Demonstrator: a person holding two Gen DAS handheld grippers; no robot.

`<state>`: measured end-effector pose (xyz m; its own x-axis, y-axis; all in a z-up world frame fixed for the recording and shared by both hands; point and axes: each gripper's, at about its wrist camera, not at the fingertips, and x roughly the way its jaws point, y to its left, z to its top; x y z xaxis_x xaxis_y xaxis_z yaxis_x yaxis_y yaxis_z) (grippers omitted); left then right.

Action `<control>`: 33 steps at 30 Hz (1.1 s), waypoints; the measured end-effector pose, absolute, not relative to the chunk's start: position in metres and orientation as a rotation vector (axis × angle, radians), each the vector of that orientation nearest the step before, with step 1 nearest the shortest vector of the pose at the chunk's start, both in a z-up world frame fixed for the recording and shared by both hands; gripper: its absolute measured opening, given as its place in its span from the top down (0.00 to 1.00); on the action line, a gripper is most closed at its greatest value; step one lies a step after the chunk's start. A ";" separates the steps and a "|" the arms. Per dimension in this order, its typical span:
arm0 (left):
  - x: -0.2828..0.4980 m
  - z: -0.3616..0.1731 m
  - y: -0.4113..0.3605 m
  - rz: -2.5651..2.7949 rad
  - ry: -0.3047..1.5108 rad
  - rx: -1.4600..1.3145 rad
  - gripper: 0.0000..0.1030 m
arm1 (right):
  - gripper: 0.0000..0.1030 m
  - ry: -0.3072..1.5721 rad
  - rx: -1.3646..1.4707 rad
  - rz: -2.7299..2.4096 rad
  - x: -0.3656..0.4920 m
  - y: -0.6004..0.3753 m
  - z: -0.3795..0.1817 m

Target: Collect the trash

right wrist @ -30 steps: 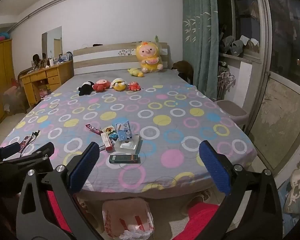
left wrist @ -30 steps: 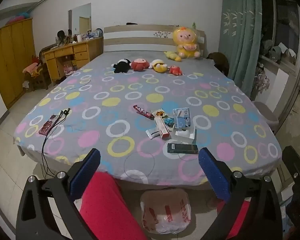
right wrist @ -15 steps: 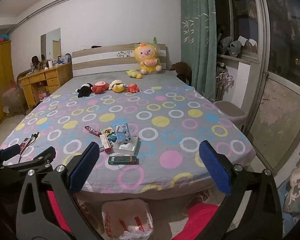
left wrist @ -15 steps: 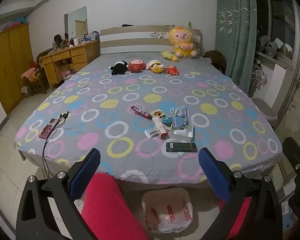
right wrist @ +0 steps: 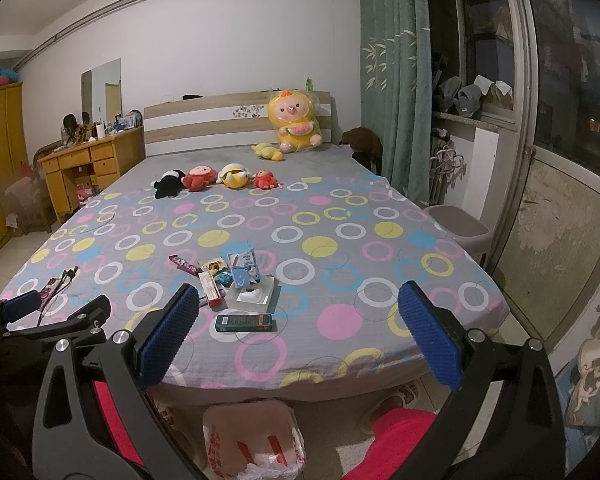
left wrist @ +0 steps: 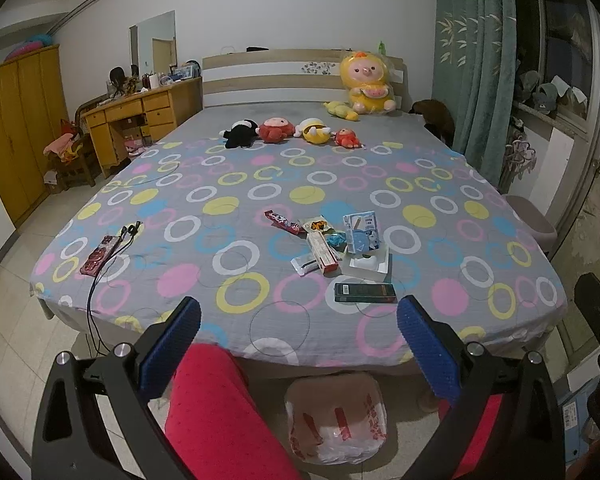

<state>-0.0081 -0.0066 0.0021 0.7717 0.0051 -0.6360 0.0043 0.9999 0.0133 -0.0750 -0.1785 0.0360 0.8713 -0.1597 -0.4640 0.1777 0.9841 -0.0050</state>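
while both tools hung short of the foot of the bed (left wrist: 180, 248), the left hand-held gripper (left wrist: 298, 336) was spread wide with nothing between its blue pads, and the right hand-held gripper (right wrist: 298, 326) was spread just as wide and bare. the trash sat in one cluster near the bed's near edge: one dark flat box (left wrist: 365, 292) nearest, one white tray (left wrist: 370, 265) just behind it, one blue carton (left wrist: 362, 232) standing upright, one red-and-white box (left wrist: 322, 253), one red wrapper (left wrist: 283, 221) and a few small packets too small to count. one plastic bag (left wrist: 336, 420) lay on the floor below the bed's edge. five small plush toys (left wrist: 276, 130) and one big yellow plush (left wrist: 366, 88) lay near the headboard. one phone (left wrist: 100, 254) with a cable lay well apart, at the left.
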 end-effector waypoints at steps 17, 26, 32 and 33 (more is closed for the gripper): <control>-0.008 0.002 -0.006 0.000 0.693 0.014 0.06 | 0.05 0.479 0.037 -0.175 -0.077 -0.181 0.037; -0.008 0.003 -0.006 0.000 0.695 0.016 0.06 | 0.05 0.477 0.039 -0.175 -0.078 -0.182 0.038; -0.008 0.003 -0.006 0.000 0.695 0.017 0.06 | 0.05 0.477 0.039 -0.174 -0.078 -0.182 0.038; -0.008 0.003 -0.006 0.000 0.695 0.017 0.06 | 0.05 0.477 0.038 -0.174 -0.078 -0.182 0.038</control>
